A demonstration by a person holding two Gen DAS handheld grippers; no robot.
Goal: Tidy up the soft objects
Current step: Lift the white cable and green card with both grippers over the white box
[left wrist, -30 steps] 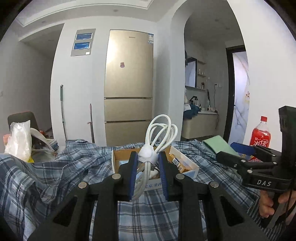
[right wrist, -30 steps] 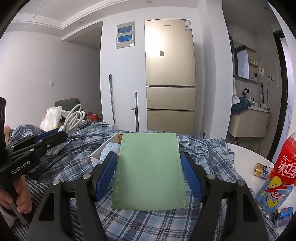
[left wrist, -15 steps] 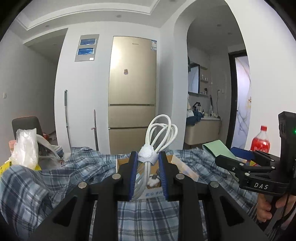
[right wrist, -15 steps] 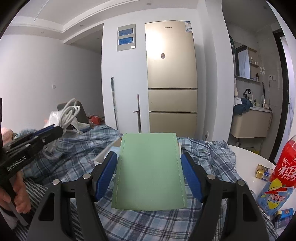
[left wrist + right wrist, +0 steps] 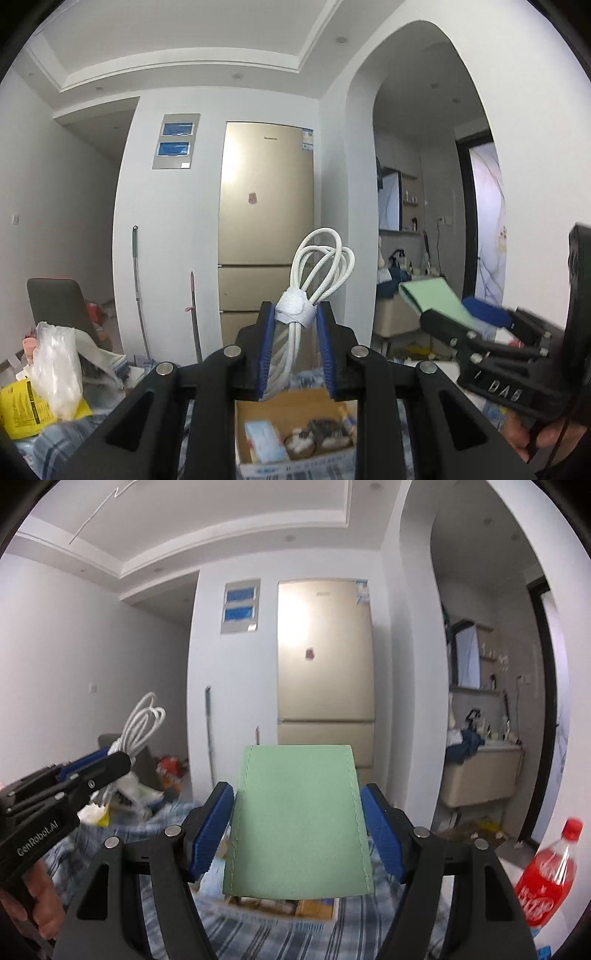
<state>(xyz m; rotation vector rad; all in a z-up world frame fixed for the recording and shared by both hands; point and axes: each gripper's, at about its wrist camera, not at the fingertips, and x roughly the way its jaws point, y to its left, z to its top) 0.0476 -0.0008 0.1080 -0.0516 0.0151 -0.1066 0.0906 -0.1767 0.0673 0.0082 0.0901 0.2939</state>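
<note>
My left gripper [image 5: 294, 328] is shut on a coiled white cable [image 5: 317, 269] bound with a white strap, held upright above an open cardboard box [image 5: 295, 439]. My right gripper [image 5: 298, 812] is shut on a flat green pouch [image 5: 298, 819], raised over the box [image 5: 288, 904]. In the left wrist view the right gripper [image 5: 476, 332] with the green pouch [image 5: 436, 299] shows at the right. In the right wrist view the left gripper [image 5: 88, 771] with the cable [image 5: 142, 723] shows at the left.
The box holds a blue packet [image 5: 264, 441] and small items. It sits on a blue plaid cloth [image 5: 258, 938]. A red drink bottle [image 5: 550, 875] stands at the right. A plastic bag [image 5: 55, 365] and a yellow packet [image 5: 26, 406] lie at the left.
Both grippers have risen and tilted up with their loads. The box and the cloth have dropped lower in both views.
</note>
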